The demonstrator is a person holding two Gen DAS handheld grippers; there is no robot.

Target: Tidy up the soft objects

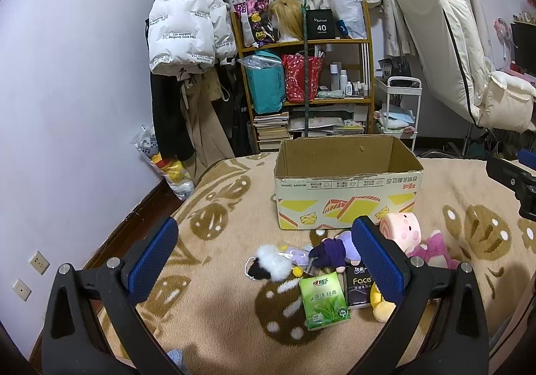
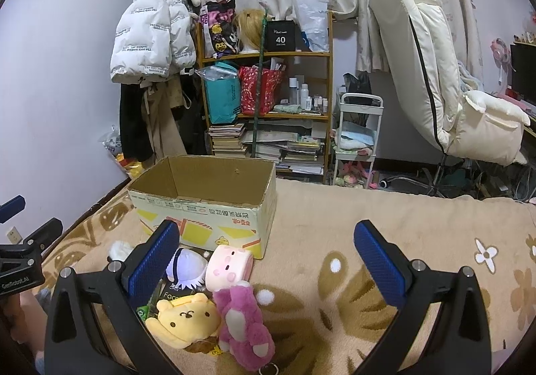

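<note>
Left hand-held gripper [image 1: 264, 254]: jaws spread wide, nothing between the pads, hovering over the bed [image 1: 214, 318] blanket; right hand-held gripper [image 2: 268, 261]: also spread wide, holding nothing.

Soft stuff sits in a cluster on the bed, just in front of the cardboard box [image 1: 346, 187]; box stands open-topped toward the bed's far edge, and what I can see of its inside shows only bare walls.

Left to right in the left wrist view: white-and-black fluffy keychain [image 1: 269, 262] with a bead chain, lying apart from the box; small lilac packet [image 1: 296, 254] just behind it; green tissue pack [image 1: 323, 303] nearest the camera, lying flat; purple-haired doll [image 1: 330, 251] behind the tissue pack; black "Face" tissue pack [image 1: 356, 284] beside the green one, touching or nearly so; yellow plush [image 1: 382, 306] partly hidden behind the gripper's right finger; pink roll-shaped plush [image 1: 402, 227] close against the box's front wall; magenta bear plush [image 1: 432, 251] to its right.

Right wrist view: yellow plush and magenta bear lie side by side, touching, nearest the camera; roll plush sits just behind them, near the box's front corner.

Behind the bed: wooden shelf [image 1: 301, 46] with bags and books; white puffer jacket [image 1: 182, 19] hanging at left.
</note>
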